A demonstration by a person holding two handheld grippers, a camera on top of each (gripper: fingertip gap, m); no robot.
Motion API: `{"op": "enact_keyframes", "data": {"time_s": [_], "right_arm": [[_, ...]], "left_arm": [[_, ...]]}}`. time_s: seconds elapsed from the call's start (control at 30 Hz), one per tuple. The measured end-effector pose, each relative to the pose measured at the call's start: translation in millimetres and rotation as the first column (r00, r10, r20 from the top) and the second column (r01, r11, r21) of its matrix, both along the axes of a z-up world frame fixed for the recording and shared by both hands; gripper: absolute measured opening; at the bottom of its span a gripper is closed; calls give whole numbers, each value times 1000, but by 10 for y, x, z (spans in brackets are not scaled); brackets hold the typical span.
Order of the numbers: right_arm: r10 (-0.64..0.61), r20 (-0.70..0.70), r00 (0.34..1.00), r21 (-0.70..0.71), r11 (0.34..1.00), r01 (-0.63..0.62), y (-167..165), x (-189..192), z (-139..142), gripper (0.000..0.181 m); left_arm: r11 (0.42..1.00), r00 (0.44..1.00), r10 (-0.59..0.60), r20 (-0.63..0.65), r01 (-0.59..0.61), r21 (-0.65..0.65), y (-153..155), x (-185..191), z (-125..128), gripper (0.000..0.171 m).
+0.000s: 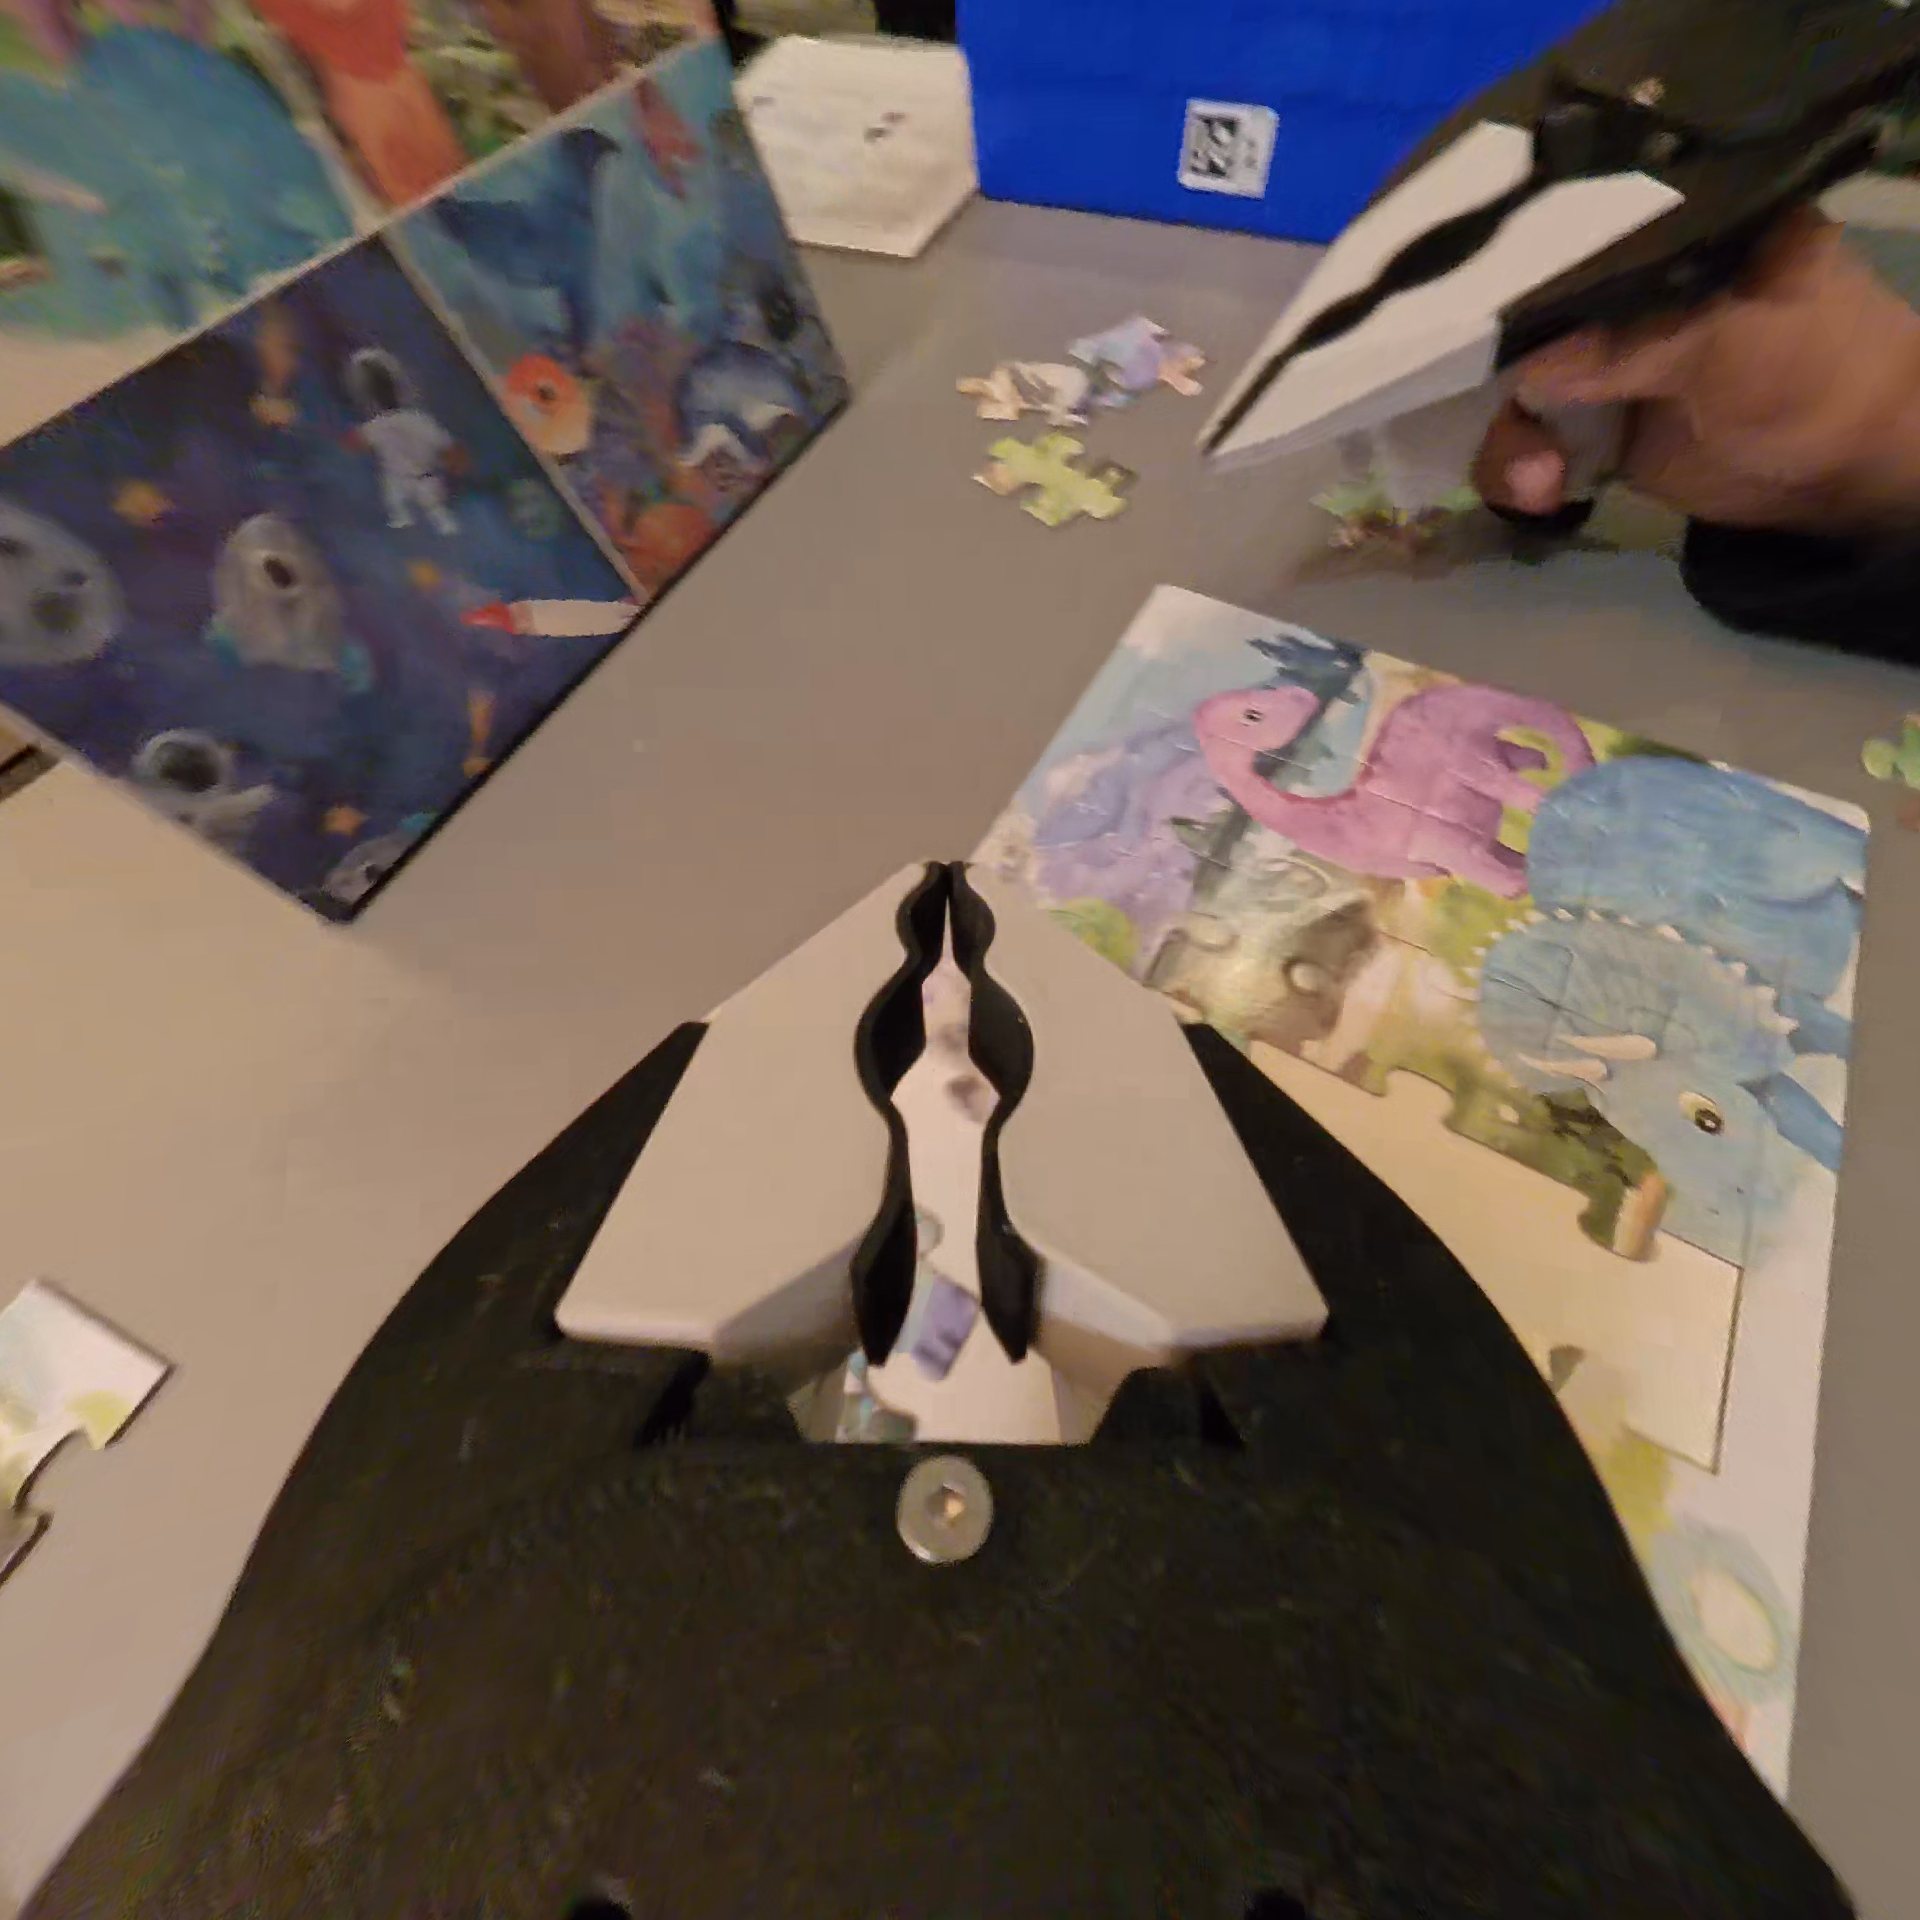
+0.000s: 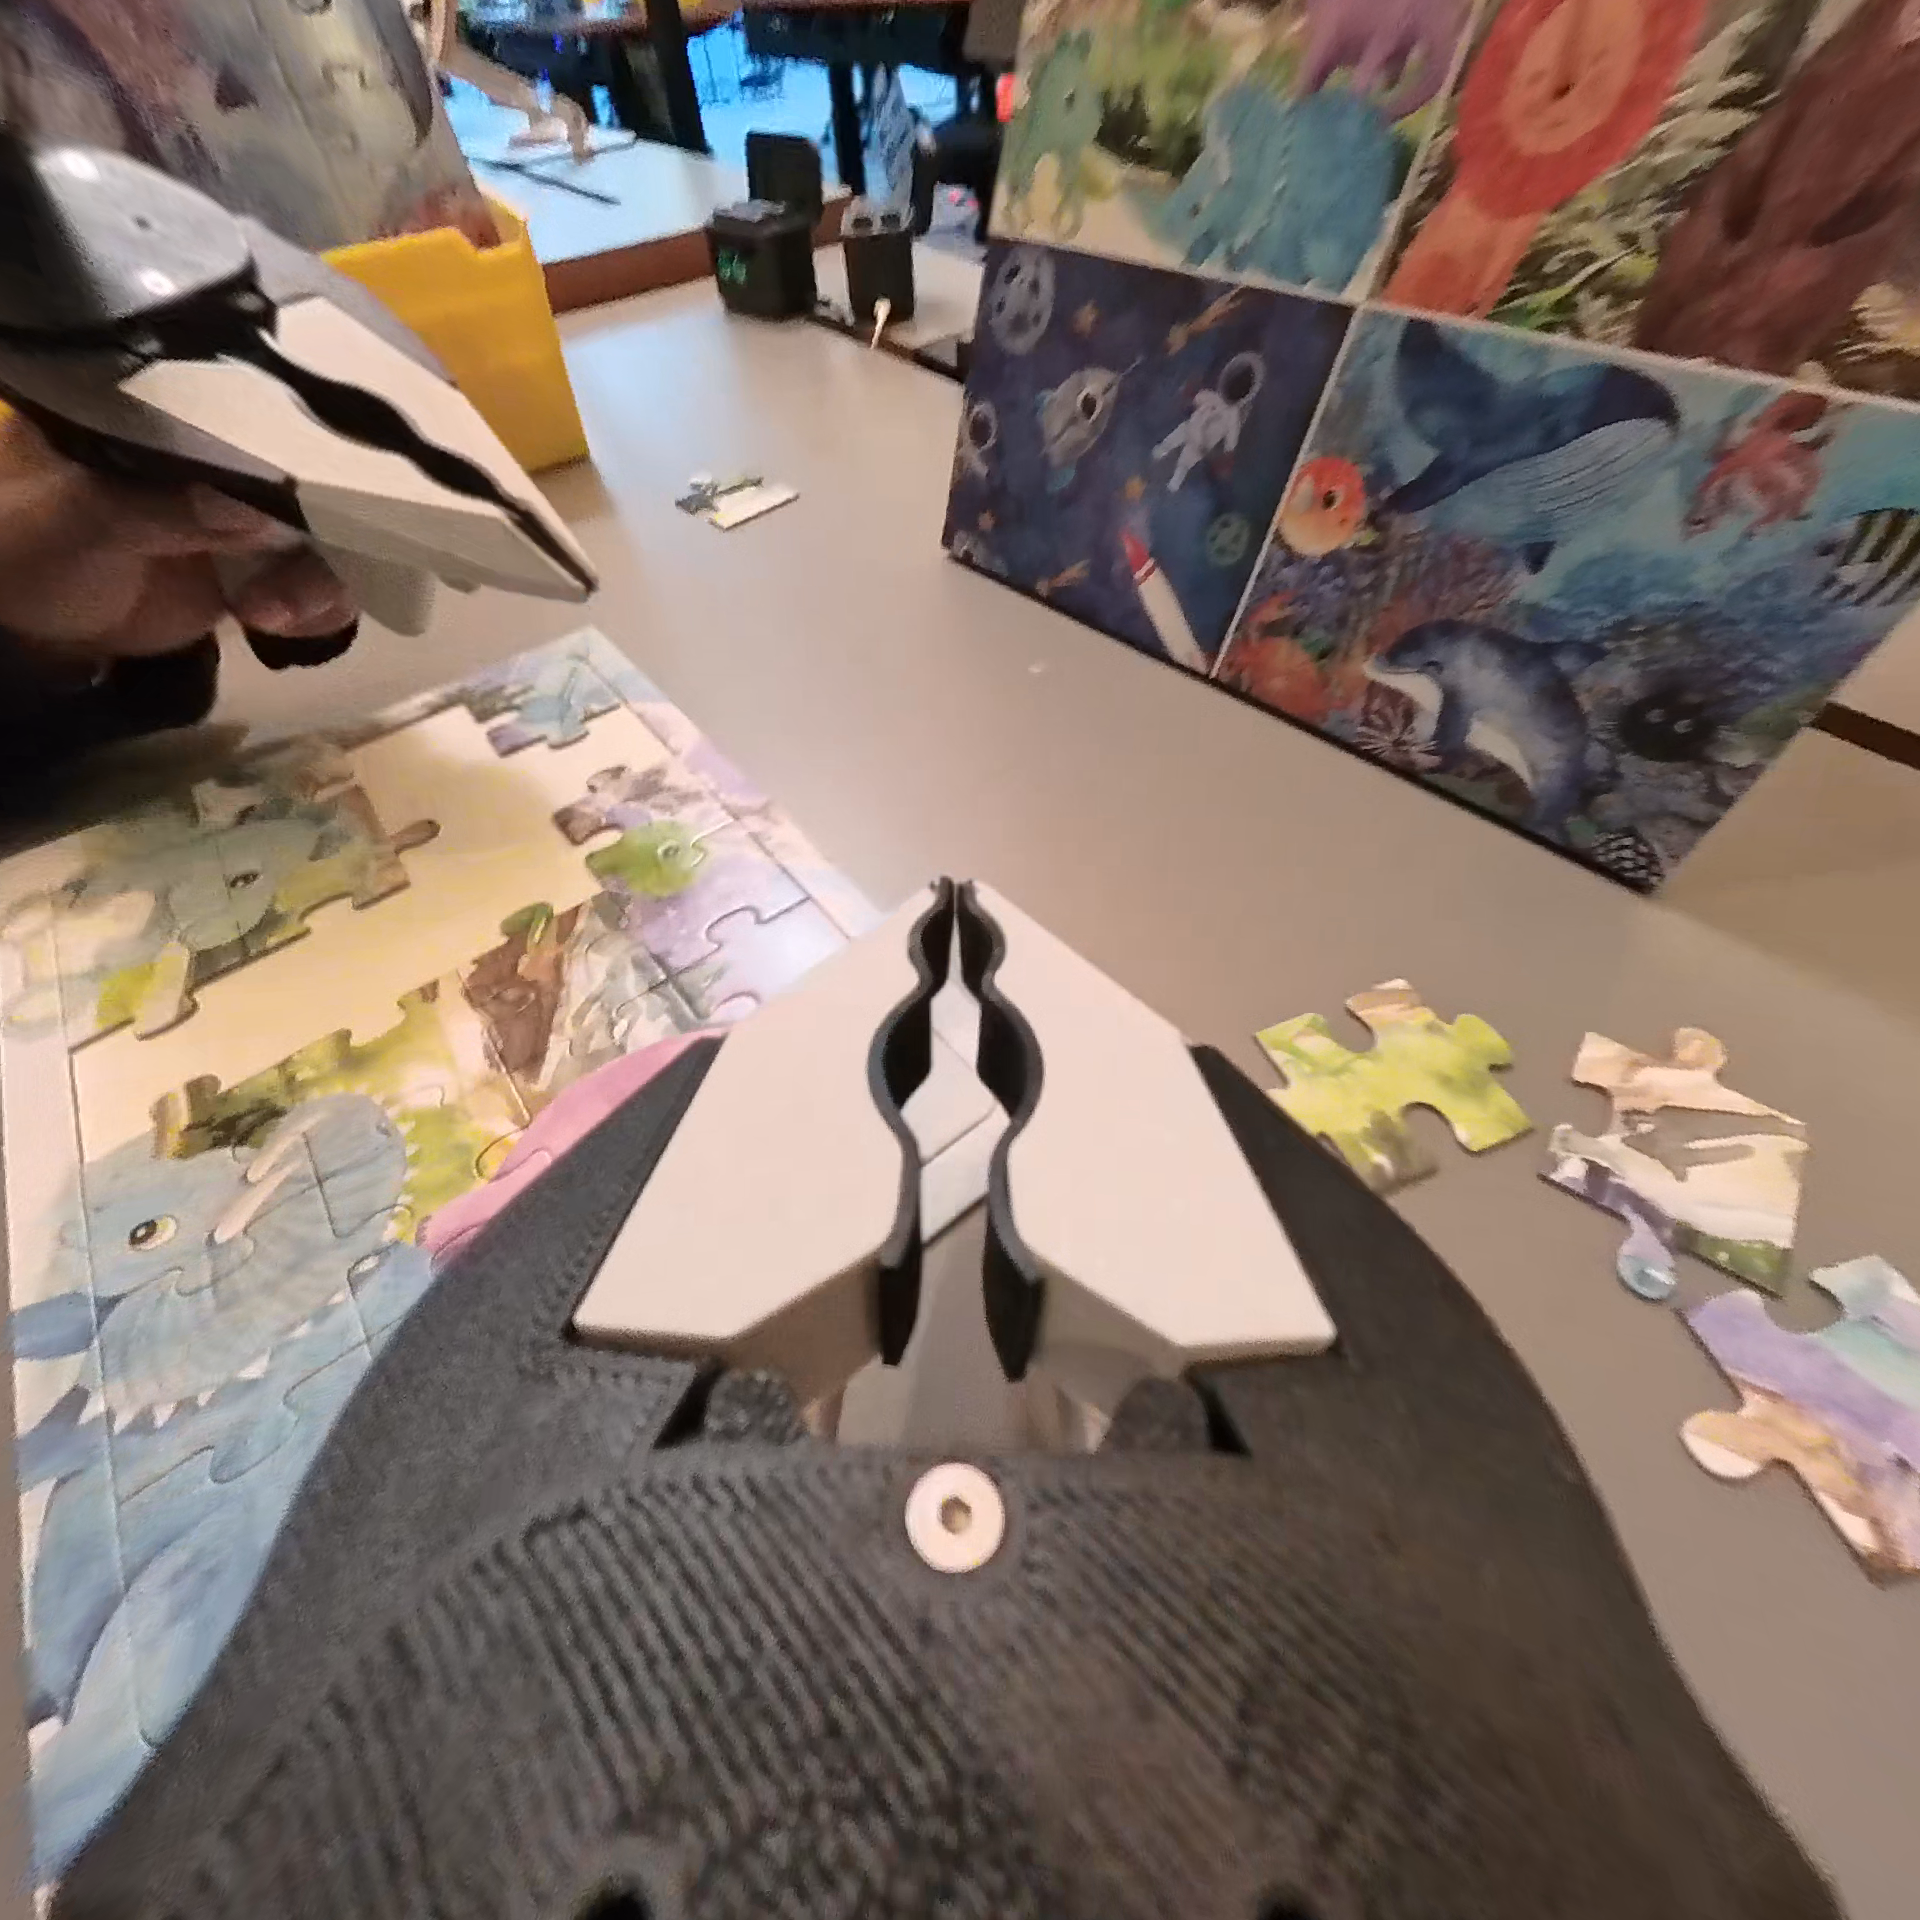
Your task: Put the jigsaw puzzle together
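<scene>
A dinosaur jigsaw puzzle (image 1: 1455, 883) lies partly assembled on the grey table, with bare cream gaps (image 2: 488, 842) in the middle. My left gripper (image 1: 948, 868) is shut and empty, over the puzzle's near left corner. It also shows in the right wrist view (image 2: 587, 592). My right gripper (image 2: 954, 888) is shut and empty, beside the puzzle's edge. It also shows in the left wrist view (image 1: 1210, 447). Three loose pieces lie to its right: green (image 2: 1392, 1081), pale (image 2: 1683, 1153) and purple (image 2: 1808, 1403).
A tall picture-covered puzzle box (image 1: 416, 468) stands beyond the puzzle. A blue bin (image 1: 1143, 94) and white paper (image 1: 862, 145) sit at the back. A yellow bin (image 2: 468, 312), black devices (image 2: 769, 260) and another small piece (image 2: 738, 499) lie farther off. A loose piece (image 1: 62, 1392) lies at left. The grippers' ends are close to 15 cm from one another. Both grippers' tips are roughly 15 cm from the dinosaur jigsaw puzzle (image 1: 1455, 883). Look for it in the right wrist view (image 2: 474, 1173) too.
</scene>
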State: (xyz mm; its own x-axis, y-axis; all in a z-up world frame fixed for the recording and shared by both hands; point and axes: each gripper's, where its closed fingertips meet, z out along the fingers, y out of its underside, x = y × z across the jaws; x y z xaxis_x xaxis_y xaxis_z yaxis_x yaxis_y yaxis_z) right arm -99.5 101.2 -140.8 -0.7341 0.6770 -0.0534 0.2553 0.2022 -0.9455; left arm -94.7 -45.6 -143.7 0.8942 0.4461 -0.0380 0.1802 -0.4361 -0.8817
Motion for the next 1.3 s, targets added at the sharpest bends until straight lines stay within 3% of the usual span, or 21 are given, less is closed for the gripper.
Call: {"op": "enact_keyframes", "data": {"time_s": [0.17,0.43,0.7,0.93,1.3], "right_arm": [[-102,-47,994,-43,994,100,268,-103,147,10],[-214,-104,971,-110,973,202,646,-158,356,9],[-237,-105,966,-121,967,224,746,-193,342,11],[-274,-138,952,-40,962,271,820,-223,273,11],[-268,-114,957,-54,963,263,812,-224,230,11]], "left_arm": [[996,997,62,50,-65,66,-254,-230,11,0],[996,996,90,12,-90,26,-312,-301,-43,0],[992,992,123,-26,-122,26,-394,-375,-29,0],[985,990,141,23,-143,98,-475,-434,10,0],[984,991,113,67,-121,128,-451,-422,-39,0]]}}
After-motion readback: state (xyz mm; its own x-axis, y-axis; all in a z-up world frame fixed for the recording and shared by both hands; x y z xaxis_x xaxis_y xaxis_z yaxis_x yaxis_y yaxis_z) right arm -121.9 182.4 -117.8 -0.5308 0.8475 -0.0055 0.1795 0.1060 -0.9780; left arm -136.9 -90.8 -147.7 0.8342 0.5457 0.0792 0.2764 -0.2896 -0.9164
